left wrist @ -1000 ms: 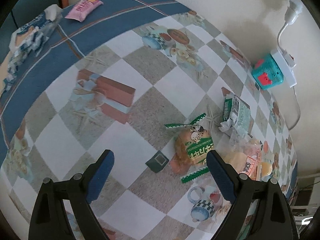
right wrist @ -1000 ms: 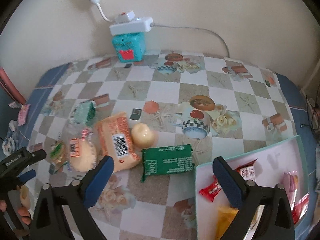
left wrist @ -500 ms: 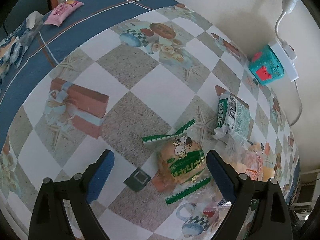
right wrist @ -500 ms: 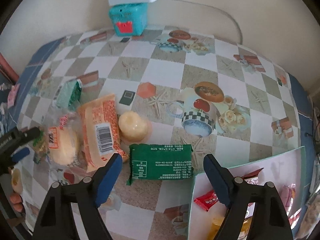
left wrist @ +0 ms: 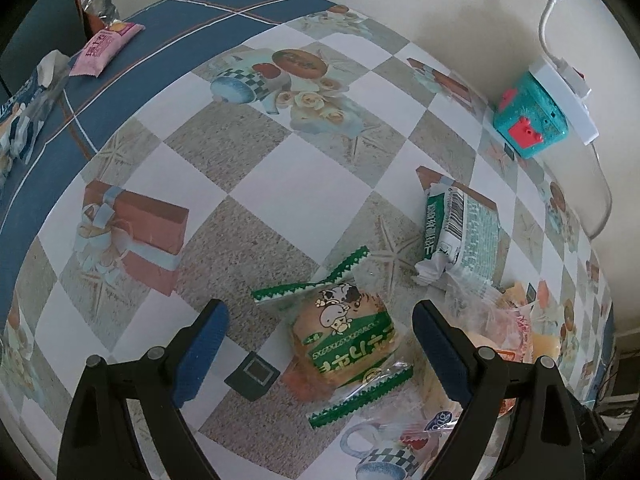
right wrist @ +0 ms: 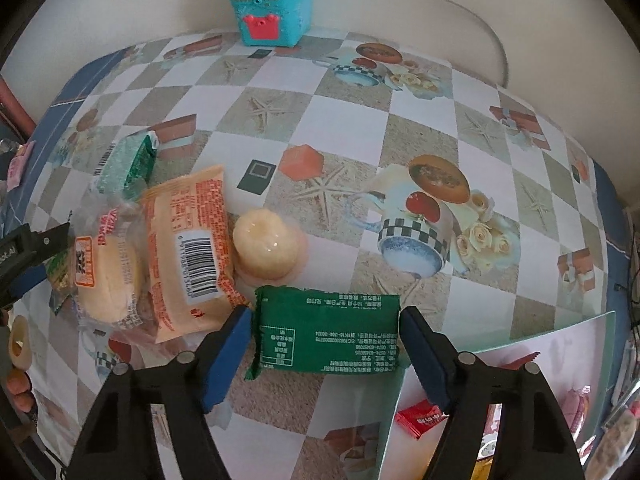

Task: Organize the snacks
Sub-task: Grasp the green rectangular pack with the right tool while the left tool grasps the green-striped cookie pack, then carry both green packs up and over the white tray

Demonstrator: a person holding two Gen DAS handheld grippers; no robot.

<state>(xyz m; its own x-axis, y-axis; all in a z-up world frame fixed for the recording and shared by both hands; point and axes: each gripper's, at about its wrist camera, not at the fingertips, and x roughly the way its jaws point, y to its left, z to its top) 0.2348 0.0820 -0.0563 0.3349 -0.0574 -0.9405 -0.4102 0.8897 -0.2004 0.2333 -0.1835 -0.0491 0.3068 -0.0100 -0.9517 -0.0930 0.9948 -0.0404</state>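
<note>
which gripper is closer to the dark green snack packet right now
Right. The right gripper straddles the dark green packet, one finger at each end. The left gripper is off at the pile's far side, around the cartoon-dog bun.

Both grippers, left (left wrist: 320,354) and right (right wrist: 325,354), share black angular frames, silver screws and blue ridged fingers (right wrist: 226,356); bare fingertips show at nine o'clock.

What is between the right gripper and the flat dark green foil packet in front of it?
Nothing visible. The right gripper is open, one finger at each short end of the flat dark green foil packet. The orange packet lies just left, outside the jaws.
</note>
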